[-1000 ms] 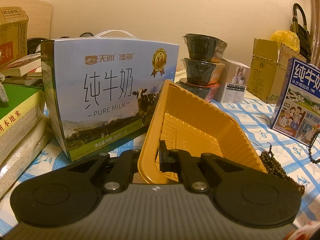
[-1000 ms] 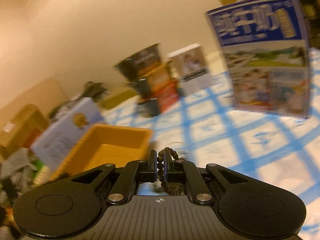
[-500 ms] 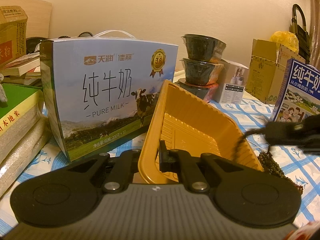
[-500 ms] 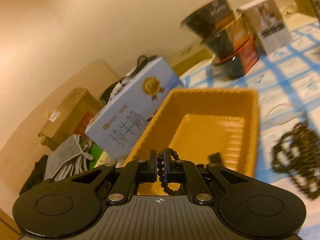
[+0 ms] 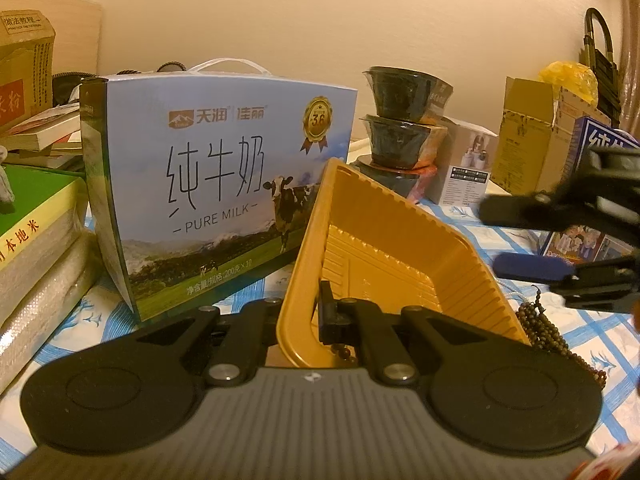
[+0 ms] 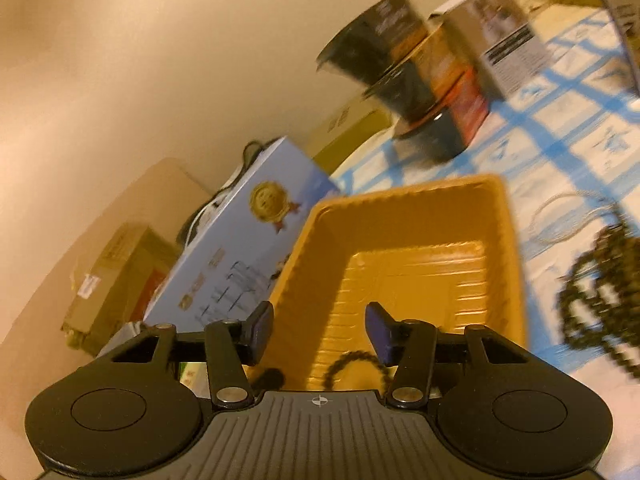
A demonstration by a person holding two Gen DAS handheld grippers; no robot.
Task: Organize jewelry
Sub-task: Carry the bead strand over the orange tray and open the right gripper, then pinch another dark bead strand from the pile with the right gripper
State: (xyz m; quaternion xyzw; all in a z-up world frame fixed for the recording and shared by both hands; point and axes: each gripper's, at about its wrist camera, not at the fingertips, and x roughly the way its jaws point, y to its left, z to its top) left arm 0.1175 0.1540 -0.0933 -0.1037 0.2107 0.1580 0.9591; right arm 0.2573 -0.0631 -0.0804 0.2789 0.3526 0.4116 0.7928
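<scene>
My left gripper [image 5: 311, 312] is shut on the near rim of a yellow plastic tray [image 5: 384, 256], which it holds tilted up off the table. My right gripper [image 6: 320, 328] hovers over the tray [image 6: 420, 264]. Its jaws are opening and its pads touch nothing. A small dark bead bracelet [image 6: 352, 355] lies loose in the tray below them, and shows again at the tray's low corner [image 5: 345, 354]. In the left wrist view the right gripper [image 5: 516, 236] comes in blurred from the right. A long dark bead string [image 6: 592, 296] lies on the cloth to the tray's right.
A blue milk carton box [image 5: 216, 184] stands just left of the tray. Stacked black bowls [image 5: 400, 128] and a small white box [image 5: 468, 168] stand behind it. A pale cord loop [image 6: 560, 220] lies on the blue-checked cloth [image 5: 600, 344]. Books and bags [image 5: 36, 240] are piled at far left.
My right gripper swung left from the open cloth to above the tray and its jaws parted; the bracelet it pinched now lies in the tray. The left gripper and tray stayed put.
</scene>
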